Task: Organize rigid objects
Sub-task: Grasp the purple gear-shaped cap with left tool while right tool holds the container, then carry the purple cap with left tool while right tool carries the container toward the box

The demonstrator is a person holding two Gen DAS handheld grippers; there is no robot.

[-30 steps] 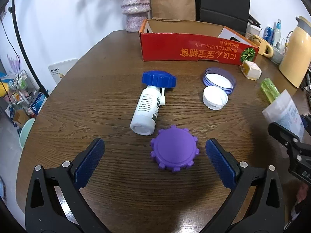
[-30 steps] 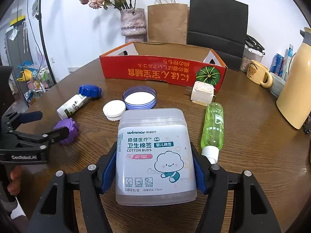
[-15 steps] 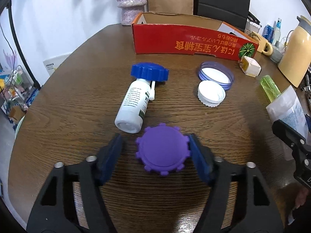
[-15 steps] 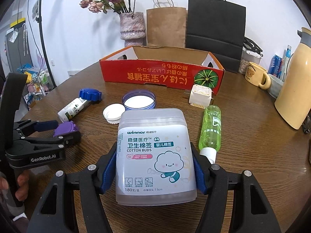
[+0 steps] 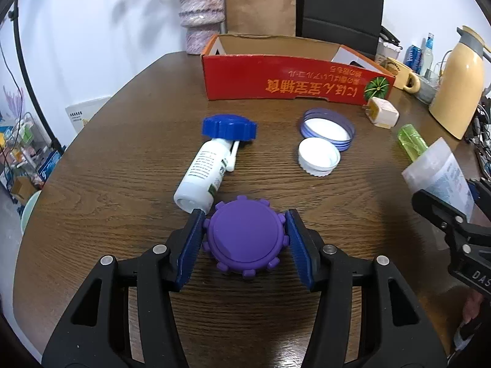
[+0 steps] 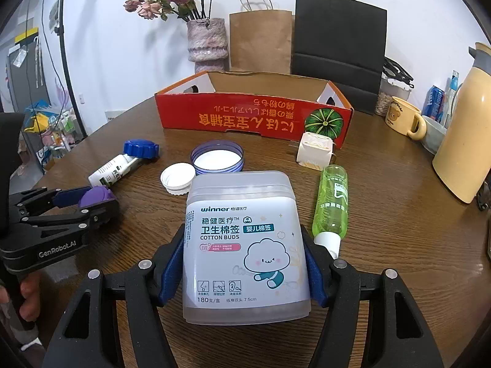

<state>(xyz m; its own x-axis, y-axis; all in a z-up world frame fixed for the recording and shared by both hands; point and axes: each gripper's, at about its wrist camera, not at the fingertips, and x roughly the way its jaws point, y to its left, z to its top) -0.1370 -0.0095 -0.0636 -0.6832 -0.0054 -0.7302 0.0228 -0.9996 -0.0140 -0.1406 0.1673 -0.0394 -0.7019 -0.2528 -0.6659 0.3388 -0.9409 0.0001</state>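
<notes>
Purple notched plastic lid is pinched in left tongs; right tongs clamp the translucent cotton-bud box; the red cardboard tray looks unfilled, so most sorting remains.

A round wooden table carries a red cardboard box at 12 o'clock, with a vase at 11 o'clock. At centre lie a white bottle with a blue cap, a purple-rimmed lid and a white cap. A green bottle, a cream cube, a yellow mug and a yellow thermos jug occupy 1 to 3 o'clock.
</notes>
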